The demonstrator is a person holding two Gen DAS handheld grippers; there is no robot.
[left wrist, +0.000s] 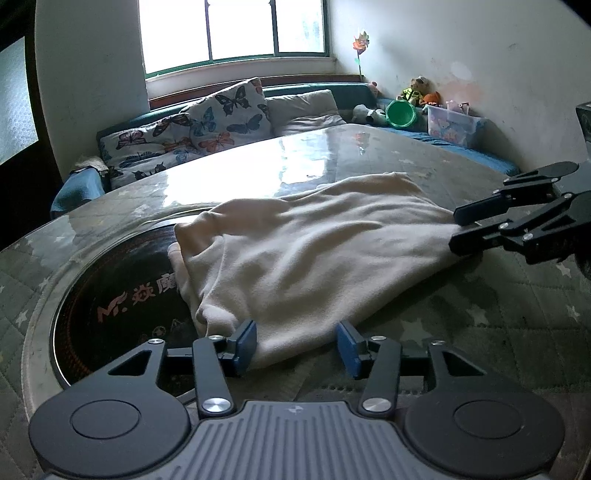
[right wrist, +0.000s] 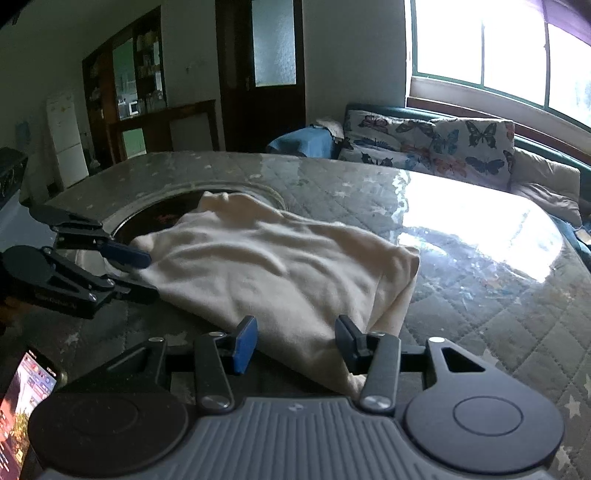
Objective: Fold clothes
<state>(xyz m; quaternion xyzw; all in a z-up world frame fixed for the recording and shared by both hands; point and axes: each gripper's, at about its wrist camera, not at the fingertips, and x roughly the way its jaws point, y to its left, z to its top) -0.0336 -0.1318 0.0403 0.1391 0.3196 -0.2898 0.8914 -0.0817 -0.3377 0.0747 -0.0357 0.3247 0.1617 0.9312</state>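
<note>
The left gripper is sitting low over the near edge of a cream garment, its blue-padded fingers standing apart with the cloth's hem lying between them; the pads are not pressing on it. The right gripper is poised the same way at another corner of the garment, fingers apart, cloth lying between them and spilling under the right-hand finger, so the very corner is hidden behind the gripper's body.

The garment is lying rumpled and partly folded on a quilted, star-patterned table under a glossy clear cover. Its far-left part is draping over a round black cooktop sunk into the table. On the cooktop, reddish lettering is showing "Mr." followed by Chinese characters, the rest of which the cloth is covering; smaller marks below are too faint to read.

At the bottom-left edge of the right wrist view, a phone is glowing, cut off by the frame, its screen text too small to make out.

Farther back, butterfly-print cushions are leaning on a bench under a bright, washed-out window. In the corner, a green bucket, soft toys and a clear box with unreadable pictures are sitting together.
</note>
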